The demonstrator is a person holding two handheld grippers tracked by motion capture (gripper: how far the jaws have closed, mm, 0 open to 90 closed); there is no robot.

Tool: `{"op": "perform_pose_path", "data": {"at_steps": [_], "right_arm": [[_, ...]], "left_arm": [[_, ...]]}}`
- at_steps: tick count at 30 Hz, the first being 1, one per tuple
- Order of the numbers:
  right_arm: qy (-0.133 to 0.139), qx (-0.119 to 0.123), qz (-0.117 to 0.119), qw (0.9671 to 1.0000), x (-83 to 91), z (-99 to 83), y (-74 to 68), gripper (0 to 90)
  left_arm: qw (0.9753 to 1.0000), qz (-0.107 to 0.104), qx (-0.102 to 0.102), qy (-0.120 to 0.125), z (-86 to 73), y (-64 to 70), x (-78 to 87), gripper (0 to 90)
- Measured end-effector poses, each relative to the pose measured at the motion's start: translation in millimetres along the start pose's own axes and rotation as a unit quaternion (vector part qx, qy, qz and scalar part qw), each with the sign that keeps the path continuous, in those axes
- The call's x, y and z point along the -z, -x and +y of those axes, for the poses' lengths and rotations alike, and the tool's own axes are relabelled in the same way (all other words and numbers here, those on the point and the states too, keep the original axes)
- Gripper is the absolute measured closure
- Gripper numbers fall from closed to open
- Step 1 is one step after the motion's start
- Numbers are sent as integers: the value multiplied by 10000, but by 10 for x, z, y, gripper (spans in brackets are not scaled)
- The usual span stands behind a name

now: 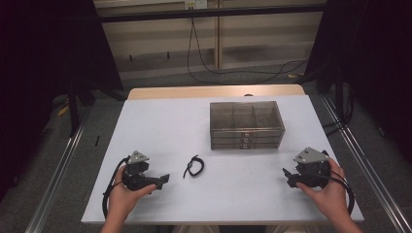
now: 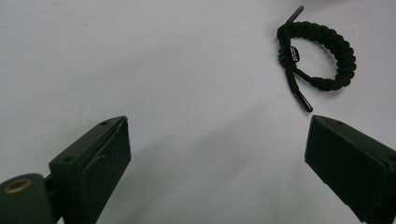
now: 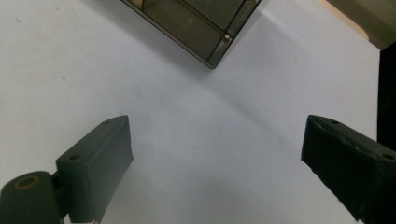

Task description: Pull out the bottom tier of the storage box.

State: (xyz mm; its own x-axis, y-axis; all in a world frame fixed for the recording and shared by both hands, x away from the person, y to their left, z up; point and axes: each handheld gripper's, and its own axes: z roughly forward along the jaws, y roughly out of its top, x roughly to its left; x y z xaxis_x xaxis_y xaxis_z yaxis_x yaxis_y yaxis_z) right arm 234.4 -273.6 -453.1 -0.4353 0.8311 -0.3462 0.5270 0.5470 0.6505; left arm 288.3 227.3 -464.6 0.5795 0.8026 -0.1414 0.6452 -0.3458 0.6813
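Our left gripper (image 1: 163, 180), jaws wide, sits nearer the braided bracelet (image 2: 317, 56) (toward the table's (image 1: 160, 126) near edge), ahead-right of it.

Even overhead light on the white counter (image 1: 160, 126); surroundings dark. High view is soft and low in detail. Each tool view is sharp on the counter, with soft shadows under the jaws and no glare.

Open table (image 1: 160, 121) beside drawer box (image 1: 247, 125)
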Motion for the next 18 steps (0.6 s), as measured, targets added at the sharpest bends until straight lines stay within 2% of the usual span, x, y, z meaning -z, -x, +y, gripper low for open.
{"op": "perform_pose_path", "data": {"at_steps": [12, 13, 15, 16, 18], "right_arm": [[32, 384, -360, 9986, -9, 45, -36, 96], [-17, 481, -464, 9978, -7, 58, -52, 97], [4, 541, -485, 9974, -11, 68, -67, 97], [-17, 555, -582, 9968, -9, 74, -82, 98], [-26, 690, -622, 9957, -15, 85, -94, 99]], "left_arm": [[10000, 16, 2, -19, -3, -5, -2, 69], [10000, 8, 7, -11, -3, -6, -1, 69], [10000, 12, 8, -20, -6, -11, -2, 69], [10000, 5, 24, -31, -8, -11, -4, 70], [10000, -11, 15, -60, -11, -17, -2, 69]]}}
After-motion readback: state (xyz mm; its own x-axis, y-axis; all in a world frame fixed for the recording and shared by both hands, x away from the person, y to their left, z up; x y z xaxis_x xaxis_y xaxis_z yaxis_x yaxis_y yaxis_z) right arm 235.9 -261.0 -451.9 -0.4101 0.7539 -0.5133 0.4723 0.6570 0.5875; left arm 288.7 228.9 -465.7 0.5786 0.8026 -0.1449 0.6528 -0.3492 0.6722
